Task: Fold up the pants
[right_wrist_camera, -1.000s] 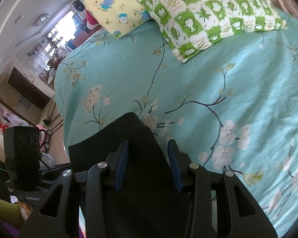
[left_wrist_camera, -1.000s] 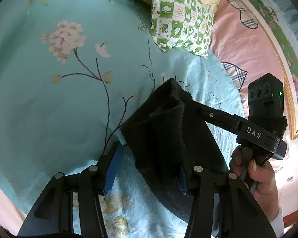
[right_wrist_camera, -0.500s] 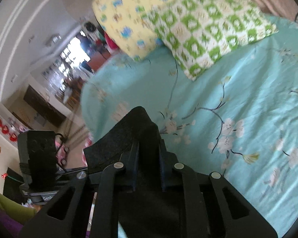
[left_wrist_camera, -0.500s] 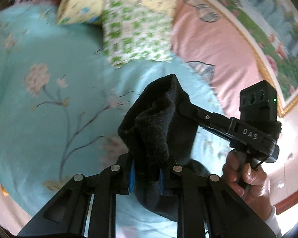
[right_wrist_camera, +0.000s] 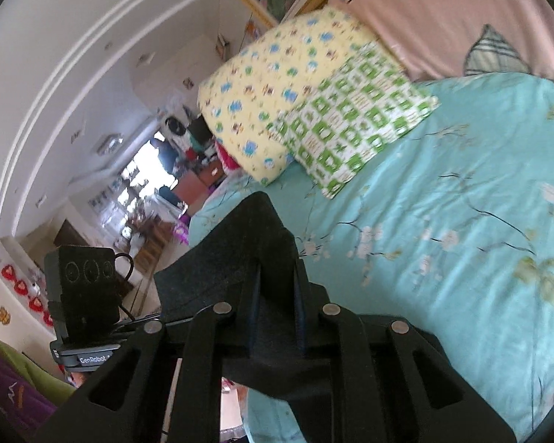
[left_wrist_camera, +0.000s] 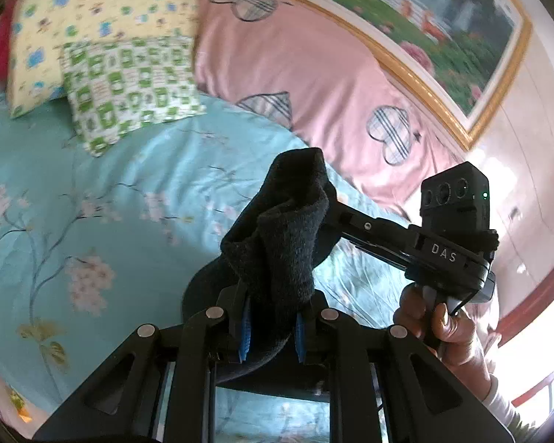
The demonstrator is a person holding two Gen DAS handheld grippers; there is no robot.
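Between the blue-padded fingers of the left gripper a bunched fold of the dark grey, fuzzy fabric pants is clamped; the right gripper is likewise closed on an edge of the same cloth. The pants are held up off the turquoise floral bed sheet, with a further part hanging below toward the bed.

A slip is judged the main risk: the cloth is thick and gathered unevenly in the left gripper, so a layer could be pulled free if the two grippers are drawn apart too hard. An uneven fold could also result if the hanging part is dragged across the sheet and creased.

Both grippers are held close together and raised. The right one is seen angled in from the side in the left view, with the person's right hand wrapped round its handle. Beyond lie a green-and-white checked pillow and a yellow patterned pillow.
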